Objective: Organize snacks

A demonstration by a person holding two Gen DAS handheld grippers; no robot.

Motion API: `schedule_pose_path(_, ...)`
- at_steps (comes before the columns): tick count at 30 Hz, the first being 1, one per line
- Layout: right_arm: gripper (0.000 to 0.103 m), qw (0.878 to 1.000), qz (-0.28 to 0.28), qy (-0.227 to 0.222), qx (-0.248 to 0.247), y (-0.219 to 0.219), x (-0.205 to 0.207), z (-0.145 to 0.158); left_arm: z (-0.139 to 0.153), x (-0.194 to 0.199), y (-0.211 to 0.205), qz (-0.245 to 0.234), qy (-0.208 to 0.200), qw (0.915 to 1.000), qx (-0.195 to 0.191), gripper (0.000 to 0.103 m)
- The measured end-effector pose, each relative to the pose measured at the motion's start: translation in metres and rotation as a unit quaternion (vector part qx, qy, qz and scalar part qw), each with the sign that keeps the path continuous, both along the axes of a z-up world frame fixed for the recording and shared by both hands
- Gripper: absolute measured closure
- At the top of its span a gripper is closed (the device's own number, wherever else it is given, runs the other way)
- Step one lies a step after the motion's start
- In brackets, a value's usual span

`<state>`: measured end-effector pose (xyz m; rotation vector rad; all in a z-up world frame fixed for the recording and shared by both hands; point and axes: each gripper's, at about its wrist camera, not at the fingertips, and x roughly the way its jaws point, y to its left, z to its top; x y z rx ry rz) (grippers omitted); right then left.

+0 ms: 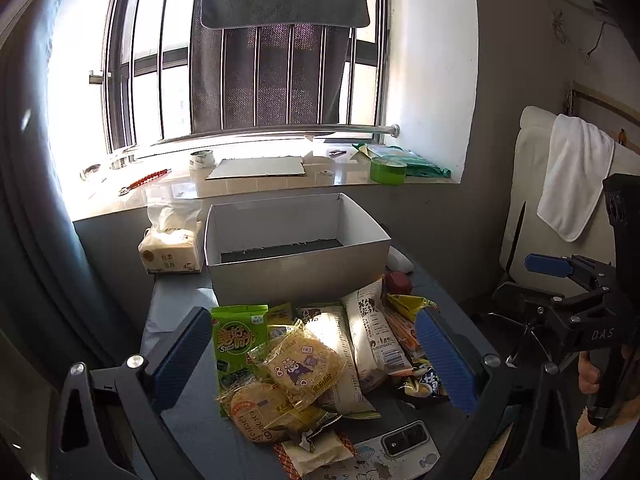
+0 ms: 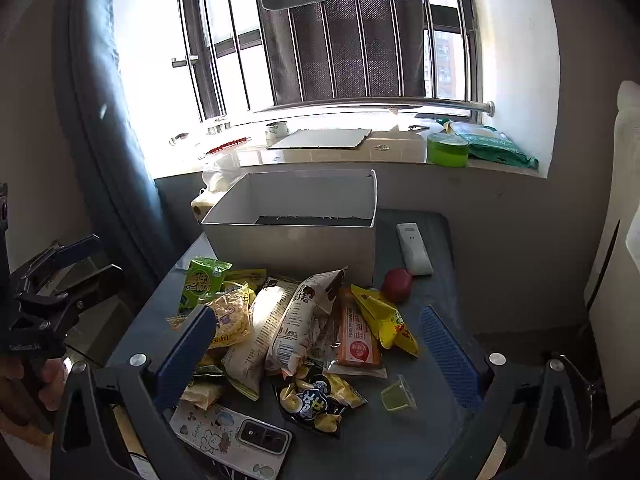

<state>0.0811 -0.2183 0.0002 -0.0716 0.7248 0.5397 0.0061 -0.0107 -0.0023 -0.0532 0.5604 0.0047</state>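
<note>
A pile of snack packets lies on a dark table [image 2: 404,440] in front of an open white box [image 1: 296,240], [image 2: 296,216]. The pile holds a green seaweed pack [image 1: 238,336], [image 2: 202,280], a yellow noodle pack [image 1: 304,364], a long white pack [image 2: 304,316], an orange bar [image 2: 356,340], a yellow pack [image 2: 384,316], a dark candy bag [image 2: 316,400] and a jelly cup [image 2: 398,398]. My left gripper [image 1: 316,356] is open above the near side of the pile, holding nothing. My right gripper [image 2: 320,356] is open above the pile's right side, empty.
A phone [image 2: 228,436], [image 1: 400,446] lies at the table's near edge. A white remote [image 2: 414,248], a red round object [image 2: 397,282] and a tissue pack [image 1: 172,252] sit around the box. The windowsill behind holds cardboard [image 1: 256,168], tape rolls and a green tub [image 2: 447,150].
</note>
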Motion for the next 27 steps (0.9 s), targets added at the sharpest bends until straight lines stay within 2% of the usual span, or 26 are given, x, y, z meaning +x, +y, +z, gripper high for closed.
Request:
schedule_pose_path(5, 0.000, 1.000, -0.006, 0.011, -0.004, -0.007, -0.002, 0.000, 0.005, -0.003, 0.008, 0.005, 0.005, 0.9997, -0.022, 0.000)
schedule_pose_path(14, 0.000, 0.999, -0.016, -0.005, -0.031, -0.012, -0.010, 0.015, 0.007, -0.011, 0.008, 0.024, 0.021, 0.9995, 0.000, 0.000)
schedule_pose_path(27, 0.000, 1.000, -0.002, -0.013, -0.025, -0.008, -0.019, 0.019, 0.012, -0.013, 0.011, 0.019, 0.021, 0.9995, -0.014, 0.000)
